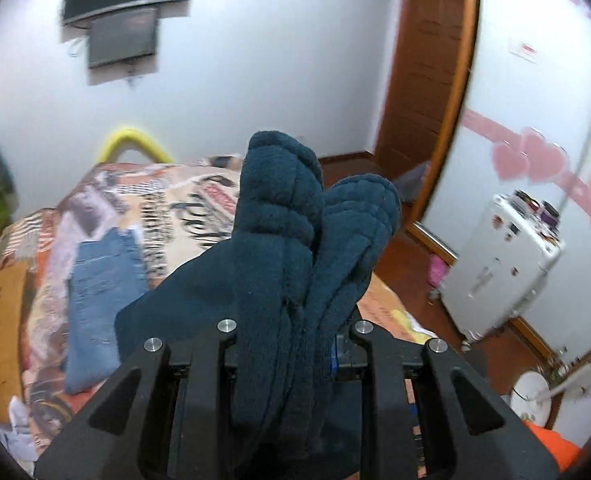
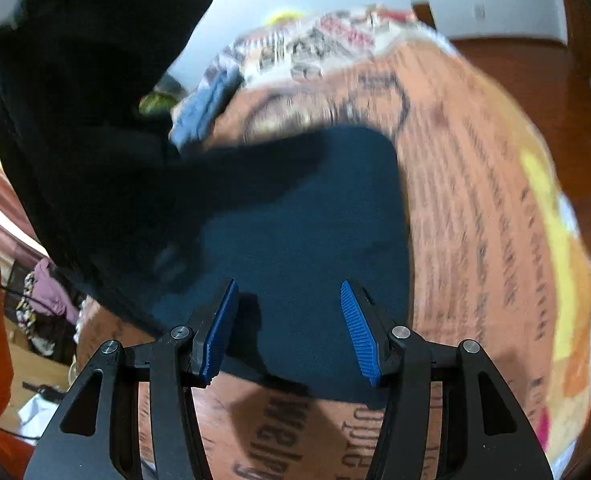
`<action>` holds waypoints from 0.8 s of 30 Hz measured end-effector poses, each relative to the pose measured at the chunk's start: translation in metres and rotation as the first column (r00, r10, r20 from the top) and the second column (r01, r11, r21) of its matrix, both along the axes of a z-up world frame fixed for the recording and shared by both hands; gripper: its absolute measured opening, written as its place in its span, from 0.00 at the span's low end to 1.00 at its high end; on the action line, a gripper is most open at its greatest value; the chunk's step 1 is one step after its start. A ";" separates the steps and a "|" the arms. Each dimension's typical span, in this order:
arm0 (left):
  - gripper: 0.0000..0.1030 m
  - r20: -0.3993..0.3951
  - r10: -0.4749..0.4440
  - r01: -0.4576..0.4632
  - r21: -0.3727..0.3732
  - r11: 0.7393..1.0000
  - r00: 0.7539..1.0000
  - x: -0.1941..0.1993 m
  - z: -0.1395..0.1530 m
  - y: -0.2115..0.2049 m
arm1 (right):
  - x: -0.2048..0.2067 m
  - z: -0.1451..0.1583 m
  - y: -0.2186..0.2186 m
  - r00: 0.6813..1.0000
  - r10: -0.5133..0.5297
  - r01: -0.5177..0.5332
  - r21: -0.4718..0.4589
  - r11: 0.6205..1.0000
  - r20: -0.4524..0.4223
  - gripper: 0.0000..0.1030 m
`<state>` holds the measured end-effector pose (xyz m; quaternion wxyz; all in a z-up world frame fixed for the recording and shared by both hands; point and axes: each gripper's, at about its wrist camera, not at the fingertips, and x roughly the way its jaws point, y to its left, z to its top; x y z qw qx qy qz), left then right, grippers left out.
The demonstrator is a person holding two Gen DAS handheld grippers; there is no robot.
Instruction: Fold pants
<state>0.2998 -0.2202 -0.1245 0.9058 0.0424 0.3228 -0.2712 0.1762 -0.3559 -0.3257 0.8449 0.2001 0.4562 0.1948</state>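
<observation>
We judge the dark blue fleece pants (image 2: 295, 216) soft, thick and floppy, best pinched at a bunched edge or cuff; part lies flat on the printed bedspread (image 2: 475, 200), part hangs lifted. Our left gripper (image 1: 291, 340) is clamped nearly shut on a gathered wad, while our right gripper (image 2: 289, 328) hovers half open over the flat part, holding nothing.
</observation>
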 end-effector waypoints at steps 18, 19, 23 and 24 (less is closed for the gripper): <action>0.27 -0.271 -0.207 0.279 0.262 0.924 0.940 -0.060 -0.154 -0.103 | -0.040 0.020 -0.074 0.972 -0.227 0.226 0.023 0.974 0.057 0.48; 0.29 -0.270 -0.203 0.278 0.277 0.920 0.941 -0.062 -0.157 -0.104 | -0.043 0.020 -0.077 0.970 -0.236 0.235 0.024 0.972 0.057 0.48; 0.33 -0.265 -0.189 0.266 0.294 0.918 0.946 -0.067 -0.154 -0.102 | -0.051 0.023 -0.080 0.966 -0.252 0.252 0.019 0.968 0.060 0.48; 0.36 -0.270 -0.185 0.264 0.293 0.919 0.945 -0.068 -0.153 -0.102 | -0.053 0.024 -0.080 0.965 -0.255 0.254 0.021 0.967 0.062 0.48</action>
